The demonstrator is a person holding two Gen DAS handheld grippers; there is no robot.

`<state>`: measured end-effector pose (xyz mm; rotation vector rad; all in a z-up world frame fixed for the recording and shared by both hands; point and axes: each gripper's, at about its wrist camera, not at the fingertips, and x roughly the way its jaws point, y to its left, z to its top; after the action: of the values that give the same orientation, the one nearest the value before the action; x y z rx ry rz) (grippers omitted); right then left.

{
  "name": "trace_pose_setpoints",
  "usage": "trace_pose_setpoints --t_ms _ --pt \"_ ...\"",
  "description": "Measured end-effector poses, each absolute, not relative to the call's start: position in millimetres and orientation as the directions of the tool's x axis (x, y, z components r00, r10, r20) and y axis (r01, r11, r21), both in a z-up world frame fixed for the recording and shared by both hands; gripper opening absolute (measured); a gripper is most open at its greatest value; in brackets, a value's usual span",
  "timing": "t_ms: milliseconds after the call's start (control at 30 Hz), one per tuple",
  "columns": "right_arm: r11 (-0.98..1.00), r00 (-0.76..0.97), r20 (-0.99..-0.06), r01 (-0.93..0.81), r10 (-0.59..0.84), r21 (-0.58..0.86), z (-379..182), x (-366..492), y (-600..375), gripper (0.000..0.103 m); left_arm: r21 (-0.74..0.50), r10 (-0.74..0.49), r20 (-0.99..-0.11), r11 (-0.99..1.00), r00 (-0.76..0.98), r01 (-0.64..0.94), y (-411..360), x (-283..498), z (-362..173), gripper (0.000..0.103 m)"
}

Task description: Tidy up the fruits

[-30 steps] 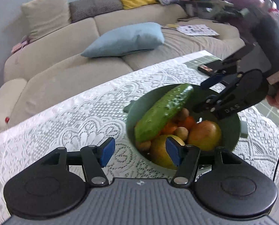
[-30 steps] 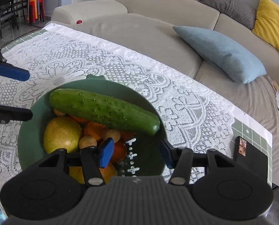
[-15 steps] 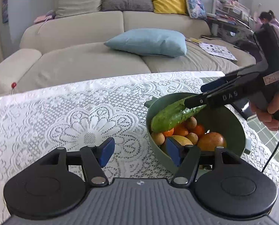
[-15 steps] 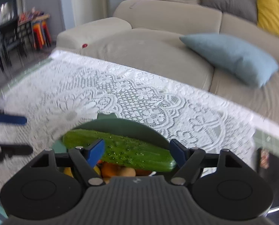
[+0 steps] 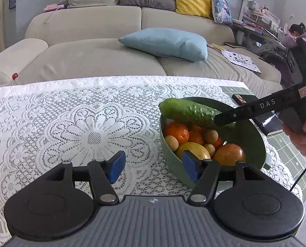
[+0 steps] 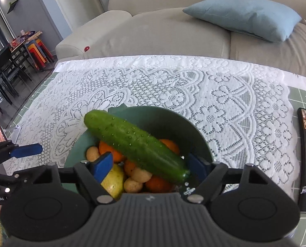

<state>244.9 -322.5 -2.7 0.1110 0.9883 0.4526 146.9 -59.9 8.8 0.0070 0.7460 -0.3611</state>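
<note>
Cucumber [image 6: 136,146]: lying across the top of the fruit pile in the green bowl [image 5: 253,135], one end poking over the rim, so it's the obvious first thing to pull out.
Right gripper [image 6: 150,164]: fingers spread wide on either side of the cucumber's near end; pads don't look like they're pressing, though that's hard to call from here.
Left gripper [image 5: 151,165]: wide open, holding nothing, hovering over the lace tablecloth [image 5: 70,127] at the bowl's near edge, probably to steady it.
Bowl spot: near the table's right edge.
</note>
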Motion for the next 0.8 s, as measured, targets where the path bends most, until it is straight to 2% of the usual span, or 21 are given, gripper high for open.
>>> trace_pose_setpoints --t_ms 100,333,533,800 --pt "0.937 0.485 -0.81 -0.271 0.33 0.219 -9 245 -322 0.074 -0.128 -0.322 -0.666 0.938 0.673 0.321 -59 144 9 0.075" --pt "0.943 0.533 -0.791 -0.291 0.301 0.163 1 228 -314 0.072 -0.135 -0.314 -0.653 0.944 0.689 0.301 -54 131 12 0.076" --pt "0.922 0.578 -0.745 -0.366 0.334 0.129 22 191 -299 0.076 -0.092 -0.265 -0.635 0.959 0.726 0.269 -55 116 24 0.076" --pt "0.894 0.679 -0.638 -0.447 0.364 0.034 55 123 -275 0.081 -0.005 -0.173 -0.552 0.979 0.816 0.204 -59 80 46 0.081"
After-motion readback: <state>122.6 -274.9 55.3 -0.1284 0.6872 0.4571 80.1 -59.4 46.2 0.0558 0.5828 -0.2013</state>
